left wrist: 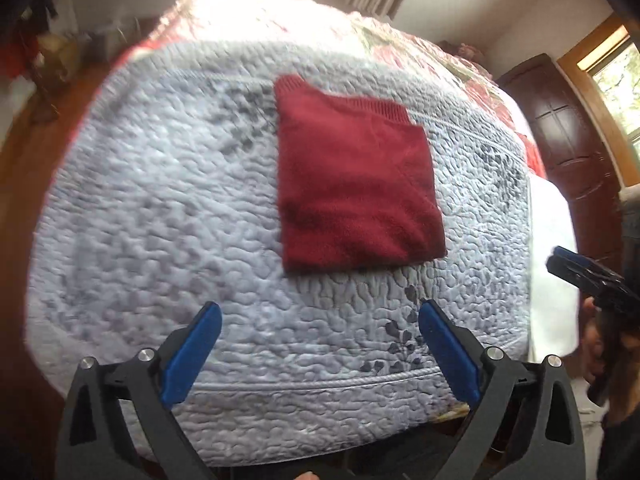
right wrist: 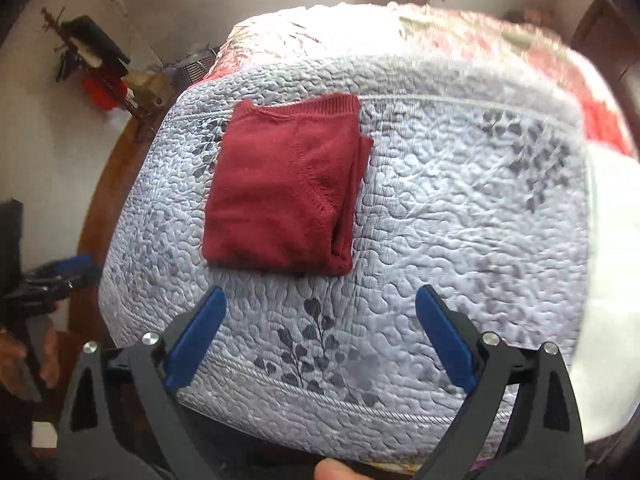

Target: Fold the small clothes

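Red sweater (left wrist: 356, 176), folded, lies mid-frame on the blue quilt (left wrist: 160, 216), long side running up the picture, ribbed edge on top, while left gripper (left wrist: 320, 312) and right gripper (right wrist: 320, 300) hang spread wide below it.

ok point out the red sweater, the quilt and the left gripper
red sweater (left wrist: 356, 184), left wrist view, middle of the folded top
quilt (left wrist: 160, 220), left wrist view, bare stitched patch
left gripper (left wrist: 320, 312), left wrist view, between its fingertips

Bed with pale lavender-grey quilted coverlet (left wrist: 160, 208), stitched pebble texture, dark leaf prints along near edge. Red-and-white floral quilt (right wrist: 500, 36) across far end. Lying flat on coverlet, centre-far: dark red knit garment (left wrist: 352, 184), folded into a rectangle, ribbed hem farthest.
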A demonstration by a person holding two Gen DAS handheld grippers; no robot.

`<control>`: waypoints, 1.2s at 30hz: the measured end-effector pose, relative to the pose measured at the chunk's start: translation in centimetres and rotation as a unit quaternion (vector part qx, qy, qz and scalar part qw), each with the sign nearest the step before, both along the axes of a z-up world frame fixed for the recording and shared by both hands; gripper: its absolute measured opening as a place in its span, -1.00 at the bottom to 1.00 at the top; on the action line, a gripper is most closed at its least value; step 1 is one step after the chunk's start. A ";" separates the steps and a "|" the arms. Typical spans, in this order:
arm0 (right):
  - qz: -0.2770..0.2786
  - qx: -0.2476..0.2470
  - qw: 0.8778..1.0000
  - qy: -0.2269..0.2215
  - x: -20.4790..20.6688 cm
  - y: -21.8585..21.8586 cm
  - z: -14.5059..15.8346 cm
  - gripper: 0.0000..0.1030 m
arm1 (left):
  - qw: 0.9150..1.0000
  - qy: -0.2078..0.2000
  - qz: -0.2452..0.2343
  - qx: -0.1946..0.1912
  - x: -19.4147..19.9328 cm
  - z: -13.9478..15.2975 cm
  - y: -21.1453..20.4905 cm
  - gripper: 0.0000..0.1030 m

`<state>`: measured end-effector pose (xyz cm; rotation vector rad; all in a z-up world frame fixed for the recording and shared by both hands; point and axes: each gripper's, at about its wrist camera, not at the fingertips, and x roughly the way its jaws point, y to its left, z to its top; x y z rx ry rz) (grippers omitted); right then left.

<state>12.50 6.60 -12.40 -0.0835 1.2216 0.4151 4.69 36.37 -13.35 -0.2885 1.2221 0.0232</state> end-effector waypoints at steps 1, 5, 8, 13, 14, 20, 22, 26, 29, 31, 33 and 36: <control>0.001 -0.016 1.000 -0.018 -2.0 0.9 1.8 0.94 | 0.999 -0.015 0.018 0.032 -1.5 2.8 -0.6 0.92; -0.008 -0.036 0.998 -0.043 -7.6 3.5 7.4 0.94 | 0.994 -0.064 0.084 0.027 -6.5 10.9 -0.4 0.92; -0.016 -0.069 0.996 -0.047 -9.8 4.5 10.3 0.94 | 0.996 -0.031 0.070 0.044 -8.2 13.2 -1.4 0.92; -0.031 -0.033 0.997 -0.065 -12.2 4.3 14.7 0.94 | 0.998 -0.040 0.041 0.040 -10.3 15.2 -2.9 0.92; -0.033 -0.031 0.997 -0.070 -12.5 4.4 15.3 0.94 | 0.997 -0.045 0.038 0.053 -10.4 15.6 -3.0 0.92; -0.046 -0.049 0.993 -0.096 -13.3 4.9 17.3 0.94 | 0.996 -0.064 0.021 0.054 -9.8 17.2 -3.5 0.92; -0.045 -0.048 0.993 -0.097 -13.5 5.1 17.6 0.94 | 0.997 -0.063 0.016 0.047 -9.8 17.2 -3.7 0.92; -0.045 -0.055 0.992 -0.101 -14.0 5.3 17.6 0.94 | 0.997 -0.063 0.010 0.043 -9.9 17.2 -3.9 0.92; -0.049 -0.056 0.993 -0.096 -14.0 5.1 17.3 0.94 | 0.997 -0.062 0.010 0.043 -10.0 17.1 -4.1 0.92; -0.053 -0.057 0.993 -0.093 -14.0 4.9 17.2 0.94 | 0.997 -0.058 0.009 0.041 -10.0 17.0 -4.2 0.92; -0.057 -0.061 0.992 -0.095 -14.0 4.8 17.1 0.94 | 0.997 -0.057 0.009 0.041 -10.1 16.9 -4.2 0.92; -0.068 -0.063 0.992 -0.090 -13.8 4.4 16.7 0.94 | 0.998 -0.055 0.008 0.040 -10.0 16.9 -4.4 0.92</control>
